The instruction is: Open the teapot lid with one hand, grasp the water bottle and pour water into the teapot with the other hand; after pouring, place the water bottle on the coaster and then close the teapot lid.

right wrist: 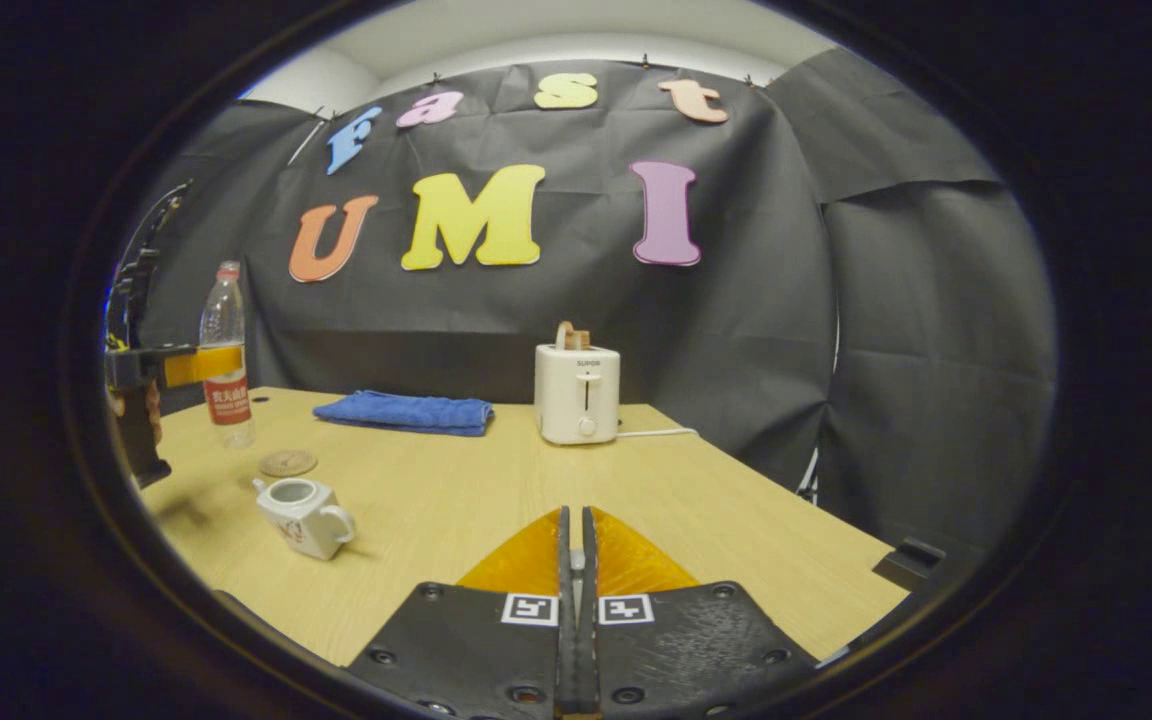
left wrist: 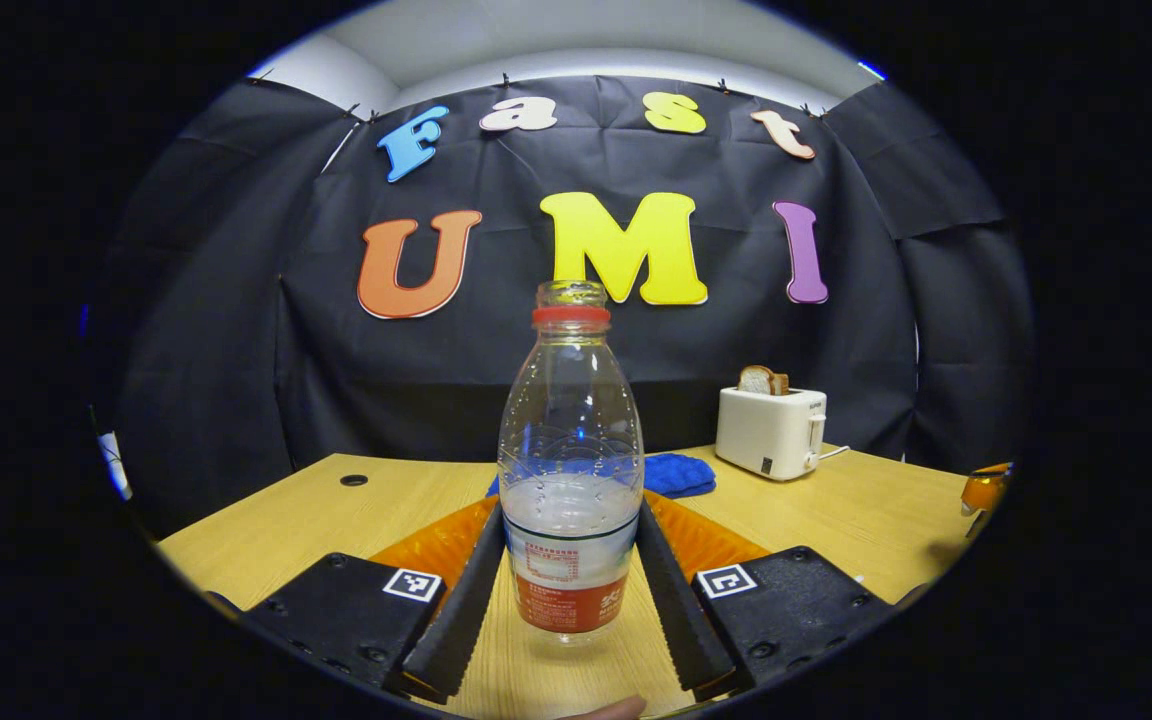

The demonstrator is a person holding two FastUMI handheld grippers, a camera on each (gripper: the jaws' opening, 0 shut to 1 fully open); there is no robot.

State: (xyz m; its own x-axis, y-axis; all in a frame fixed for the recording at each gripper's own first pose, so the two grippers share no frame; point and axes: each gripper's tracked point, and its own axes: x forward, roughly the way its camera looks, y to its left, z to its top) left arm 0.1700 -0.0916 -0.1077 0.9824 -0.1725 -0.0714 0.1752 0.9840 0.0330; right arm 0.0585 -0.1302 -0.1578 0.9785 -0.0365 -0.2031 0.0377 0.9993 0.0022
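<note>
Closed on nothing, the right gripper [right wrist: 573, 560] hangs above the table [right wrist: 716, 500]. Left gripper [left wrist: 568, 590] clamps the bottle [left wrist: 570, 470], upright. Farther off, the teapot [right wrist: 302, 515] stands lidless beside the coaster [right wrist: 287, 462]; pouring probably remains.

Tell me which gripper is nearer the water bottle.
Left. The left gripper has its fingers on either side of the water bottle, gripping it. The right gripper is shut over the table, well off to the side of the bottle.
</note>
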